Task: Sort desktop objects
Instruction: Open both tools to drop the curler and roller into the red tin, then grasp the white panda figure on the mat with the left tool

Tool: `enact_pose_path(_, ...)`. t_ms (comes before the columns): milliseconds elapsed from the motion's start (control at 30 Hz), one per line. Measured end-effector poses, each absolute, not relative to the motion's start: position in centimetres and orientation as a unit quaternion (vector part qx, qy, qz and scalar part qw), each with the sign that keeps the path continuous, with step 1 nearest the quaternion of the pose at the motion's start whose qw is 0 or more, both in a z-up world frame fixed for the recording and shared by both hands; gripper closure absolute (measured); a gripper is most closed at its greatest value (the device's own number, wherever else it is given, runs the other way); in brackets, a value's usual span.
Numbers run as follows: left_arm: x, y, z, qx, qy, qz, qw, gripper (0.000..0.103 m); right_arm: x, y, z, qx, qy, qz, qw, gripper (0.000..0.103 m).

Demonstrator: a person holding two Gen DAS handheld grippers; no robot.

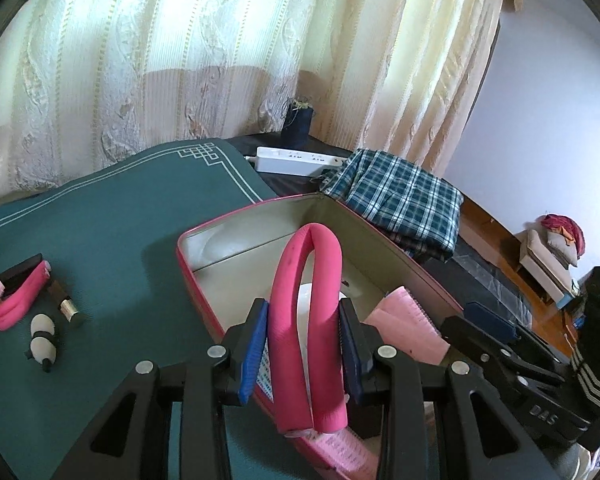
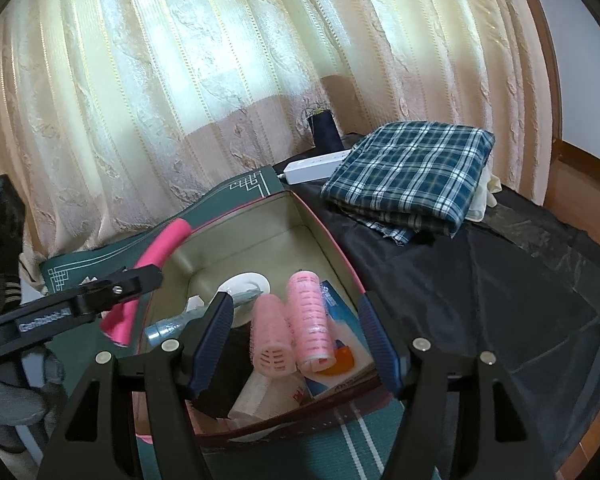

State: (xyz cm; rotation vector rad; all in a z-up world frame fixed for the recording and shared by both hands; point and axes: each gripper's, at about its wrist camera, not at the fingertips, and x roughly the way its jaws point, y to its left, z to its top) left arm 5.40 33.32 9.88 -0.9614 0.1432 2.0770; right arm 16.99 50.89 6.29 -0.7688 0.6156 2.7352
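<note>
Readable text is scarce. In left wrist view, the right gripper (image 1: pixel 496 320), seen at the right edge, has raised letters "DAS" on its black body; letters before them are cut off, so prob. only part of a word. In right wrist view, the left gripper (image 2: pixel 140 280) carries a light-on-black label along its body, approx. "GenRobot.AI", but it is small and blurry, so reading not certain. Blue-and-white package (image 2: pixel 340 344) inside the pink-rimmed box (image 2: pixel 300 204) has white lettering near its top edge, too small to read. Fine print on a sticker low in the box, left wrist view, also illegible. No nos. or signs legible elsewhere.
</note>
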Motion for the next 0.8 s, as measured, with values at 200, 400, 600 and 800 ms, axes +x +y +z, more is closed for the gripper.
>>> enact_pose_path(200, 5.0, 34.0, 9.5, -0.385, 0.055, 0.821, 0.417, 0.056, 16.7, 50.5, 6.4, -0.262, 0.208, 0.936, 0.110, 0.034)
enact_pose_path(400, 4.6, 33.0, 9.5, -0.384, 0.042, 0.827, 0.409, 0.056, 16.5, 50.0, 6.4, -0.264, 0.207, 0.936, 0.105, 0.034)
enact_pose_path(600, 4.1, 31.2, 9.4, -0.385, 0.031, 0.834, 0.393, 0.055, 16.2, 48.7, 7.0, -0.262, 0.197, 0.940, 0.095, 0.034)
enact_pose_path(800, 3.3, 28.1, 9.4, -0.385, 0.018, 0.847, 0.367, 0.055, 15.5, 46.9, 7.7, -0.261, 0.184, 0.944, 0.077, 0.034)
